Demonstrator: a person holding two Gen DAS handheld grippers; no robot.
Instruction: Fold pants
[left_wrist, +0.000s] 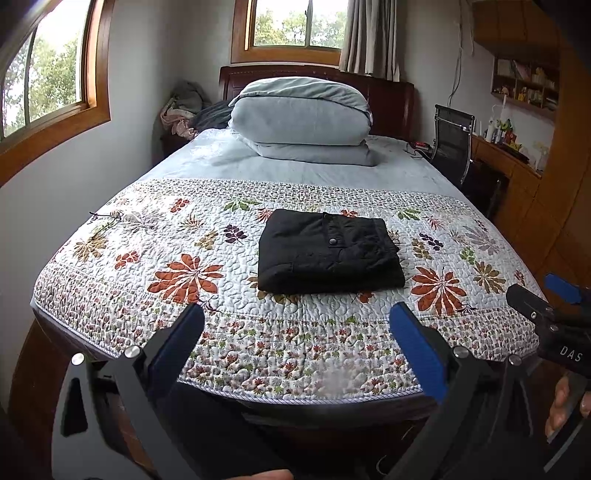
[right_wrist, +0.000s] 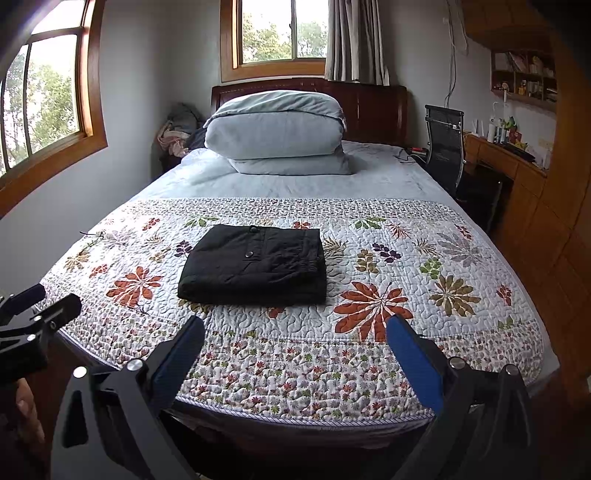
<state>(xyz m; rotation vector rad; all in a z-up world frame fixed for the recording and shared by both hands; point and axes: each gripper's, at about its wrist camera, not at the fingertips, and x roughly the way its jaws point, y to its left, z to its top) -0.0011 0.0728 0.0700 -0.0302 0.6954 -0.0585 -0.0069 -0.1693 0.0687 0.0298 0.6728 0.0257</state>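
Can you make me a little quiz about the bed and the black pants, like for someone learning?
1. True or false: the pants lie folded on the quilt.
2. What sits at the head of the bed? A) a folded duvet B) a suitcase C) a cat
3. Fill in: both the left gripper and the right gripper have their jaws ____ and hold nothing.

Key: 1 true; 2 A; 3 open.

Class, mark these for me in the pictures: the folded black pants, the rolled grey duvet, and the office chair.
folded black pants (left_wrist: 328, 254): left wrist view, middle of top layer.
rolled grey duvet (right_wrist: 275, 133): right wrist view, front of the roll.
office chair (left_wrist: 452, 138): left wrist view, mesh backrest.
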